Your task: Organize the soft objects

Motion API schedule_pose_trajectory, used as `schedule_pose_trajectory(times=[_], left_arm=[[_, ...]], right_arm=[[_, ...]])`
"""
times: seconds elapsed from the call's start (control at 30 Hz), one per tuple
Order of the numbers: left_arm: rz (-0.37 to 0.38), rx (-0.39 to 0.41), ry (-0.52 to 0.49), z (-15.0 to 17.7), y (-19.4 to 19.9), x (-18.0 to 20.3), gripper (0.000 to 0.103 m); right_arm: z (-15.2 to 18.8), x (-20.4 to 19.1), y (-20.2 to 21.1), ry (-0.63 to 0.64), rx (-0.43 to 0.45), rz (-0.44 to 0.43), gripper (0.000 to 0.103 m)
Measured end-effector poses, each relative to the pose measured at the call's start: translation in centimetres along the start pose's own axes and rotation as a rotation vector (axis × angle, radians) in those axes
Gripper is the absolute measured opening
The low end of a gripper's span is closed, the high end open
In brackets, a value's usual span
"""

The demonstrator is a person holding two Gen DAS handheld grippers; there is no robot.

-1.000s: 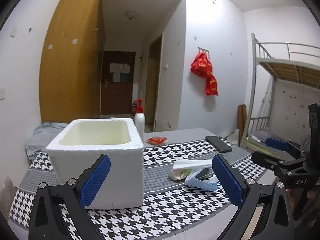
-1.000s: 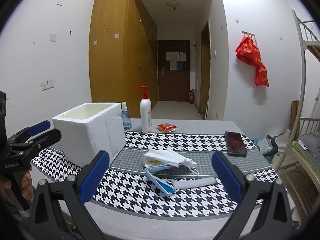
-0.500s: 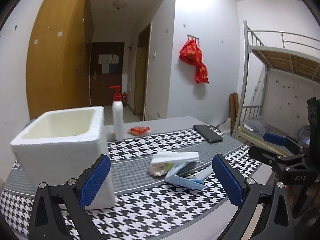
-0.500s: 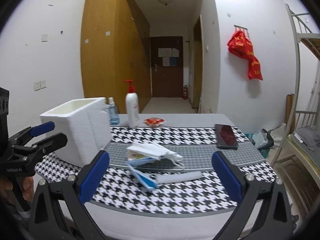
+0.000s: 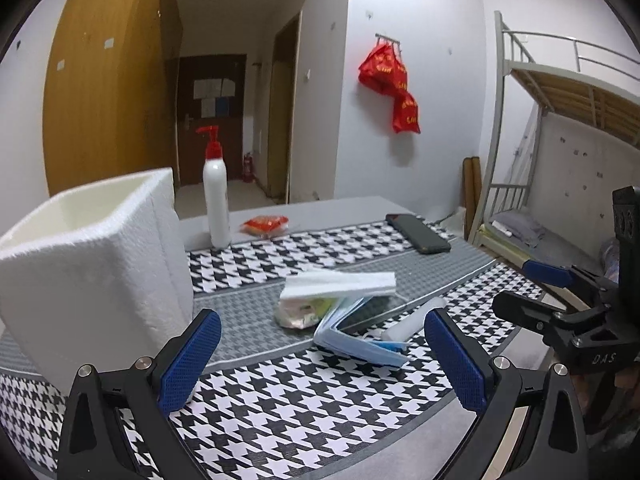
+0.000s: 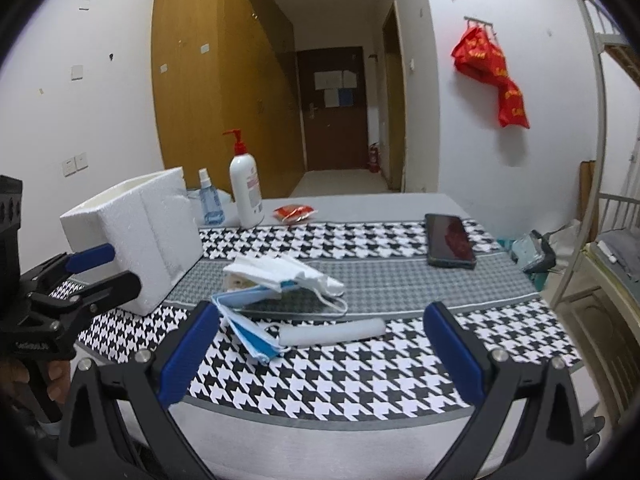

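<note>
The table (image 6: 400, 204) carried a houndstooth cloth (image 6: 360, 364), and nothing on it looked sorted yet. The white foam box (image 6: 136, 236) stood at the left end; its visible inner wall showed nothing inside, though the bottom was hidden, so the task seemed barely begun.

The soft things lay in 1 loose heap near the middle of the cloth, right of the box and apart from it: a stack of white masks (image 6: 280, 270) on top, blue masks (image 6: 248, 328) fanned out beneath, a white roll (image 6: 332, 330) just beside them toward the near edge, and a crumpled packet (image 5: 300, 314) under the white stack. All 4 were probably still to be moved, likely into the box.

A phone (image 6: 450, 246), a pump bottle (image 6: 246, 188), a small spray bottle (image 6: 209, 200) and a red packet (image 6: 294, 213) sat farther back.

The left gripper (image 5: 320, 364) and the right gripper (image 6: 320, 354) both hung short of the heap, jaws spread wide, holding nothing.
</note>
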State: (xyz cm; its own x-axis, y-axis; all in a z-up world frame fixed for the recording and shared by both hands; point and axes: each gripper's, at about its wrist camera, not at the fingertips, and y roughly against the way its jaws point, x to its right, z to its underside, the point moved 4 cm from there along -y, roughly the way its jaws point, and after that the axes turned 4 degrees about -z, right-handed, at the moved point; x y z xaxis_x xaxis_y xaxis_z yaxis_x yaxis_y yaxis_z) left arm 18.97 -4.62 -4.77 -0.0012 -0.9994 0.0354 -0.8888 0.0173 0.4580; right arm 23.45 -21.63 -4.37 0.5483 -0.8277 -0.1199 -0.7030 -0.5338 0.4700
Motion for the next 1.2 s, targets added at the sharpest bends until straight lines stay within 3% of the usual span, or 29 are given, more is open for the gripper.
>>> schedule_pose_trajectory(times=[0.8,1.2], left_arm=[[-0.079,-0.173,-0.006,0.9,-6.6,1.6,0.101],[-0.093,-0.236,-0.002,1.6,-8.8,1.7,0.081]], right_arm=[[1.6,2.9,-5.2,-0.004,-0.128,-0.033,0.103],[1.8,3.2,-6.0,0.001,-0.139,-0.050,0.103]])
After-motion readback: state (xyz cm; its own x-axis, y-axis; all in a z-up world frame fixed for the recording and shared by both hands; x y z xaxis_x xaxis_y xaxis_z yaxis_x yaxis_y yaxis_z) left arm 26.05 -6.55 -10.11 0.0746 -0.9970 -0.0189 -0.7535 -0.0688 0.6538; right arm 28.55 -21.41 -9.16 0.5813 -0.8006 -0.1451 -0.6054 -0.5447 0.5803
